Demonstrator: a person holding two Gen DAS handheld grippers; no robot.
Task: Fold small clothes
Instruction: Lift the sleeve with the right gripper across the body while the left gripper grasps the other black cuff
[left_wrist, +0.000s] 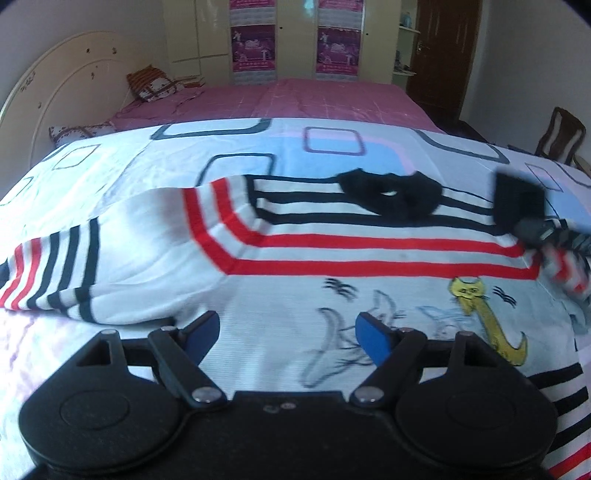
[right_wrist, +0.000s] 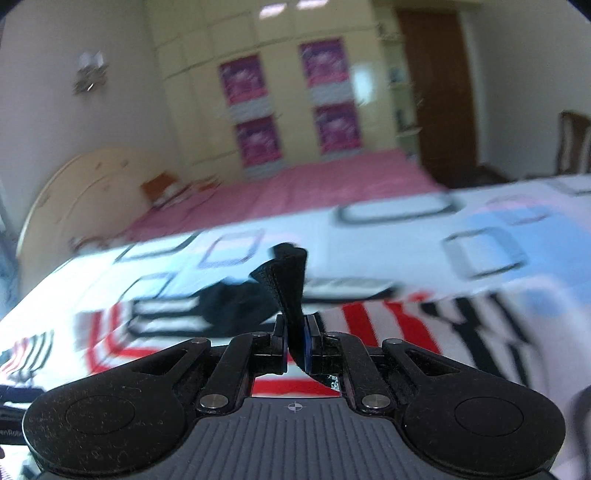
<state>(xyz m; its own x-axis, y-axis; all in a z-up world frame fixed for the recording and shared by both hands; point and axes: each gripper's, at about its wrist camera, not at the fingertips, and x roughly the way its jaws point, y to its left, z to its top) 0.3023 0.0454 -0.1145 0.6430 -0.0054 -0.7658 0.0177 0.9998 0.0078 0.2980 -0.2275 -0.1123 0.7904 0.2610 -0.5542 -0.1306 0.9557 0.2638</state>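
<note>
Two tongs are in play here, and they're doing totally different things. The left tongs (left_wrist: 287, 334) sit low over the small shirt (left_wrist: 280, 280), fingers spread wide with nothing between the blue pads (left_wrist: 371, 338). The shirt is white with red and dark stripes and lies spread on the patterned sheet (left_wrist: 332, 147) covering the near part of the bed. There's a yellow cat drawing (left_wrist: 480, 317) on its front, just ahead and right of the open fingers. One striped sleeve (left_wrist: 51, 273) stretches off to the left, and the black collar (left_wrist: 391, 197) sits at the far end of the shirt.

The right tongs (right_wrist: 295, 343) are pinched narrow on a strip of black fabric (right_wrist: 286, 291) that stands up out of the grip, lifted a little above the shirt. From the left wrist view the right tongs (left_wrist: 521, 206) show up at the shirt's far right corner, where the striped cloth bunches up; can't tell for sure which part of the shirt that strip belongs to. The right wrist view is pretty blurry overall.

Behind the sheet there's the pink bedspread (left_wrist: 314, 99), a cream headboard (left_wrist: 55, 92) on the left, a wardrobe with purple posters (left_wrist: 255, 48), a brown door (left_wrist: 447, 48) and a wooden chair (left_wrist: 561, 133) at the right.
</note>
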